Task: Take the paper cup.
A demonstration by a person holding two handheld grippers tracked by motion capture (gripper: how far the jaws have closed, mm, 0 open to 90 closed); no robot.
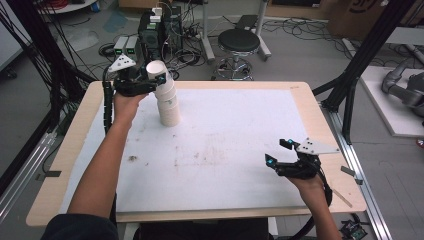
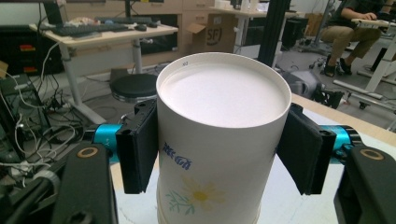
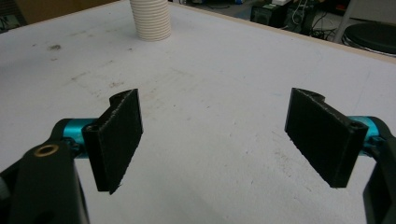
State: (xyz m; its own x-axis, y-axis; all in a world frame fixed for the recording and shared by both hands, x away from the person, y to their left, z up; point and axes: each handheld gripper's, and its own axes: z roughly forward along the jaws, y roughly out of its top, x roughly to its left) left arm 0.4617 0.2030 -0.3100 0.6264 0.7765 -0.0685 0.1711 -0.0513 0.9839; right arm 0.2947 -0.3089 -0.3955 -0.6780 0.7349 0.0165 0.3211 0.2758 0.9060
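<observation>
This is a robotics lab: a black metal frame (image 1: 367,50) surrounds the white-covered tabletop (image 1: 225,150), cables (image 1: 195,35) and electronics boxes (image 1: 152,32) litter the concrete floor, and desks (image 2: 102,35) and cardboard boxes (image 2: 217,30) stand beyond.

A black round stool (image 1: 239,42) stands on the grey floor just beyond the far edge of the table (image 1: 305,102), which has a pale wooden rim and a stained white sheet (image 1: 225,150) over it. Left of the stool, a dark equipment rack (image 1: 159,31) sits among tangled cables (image 1: 187,52). Black frame posts (image 1: 370,50) rise at the right side.
</observation>
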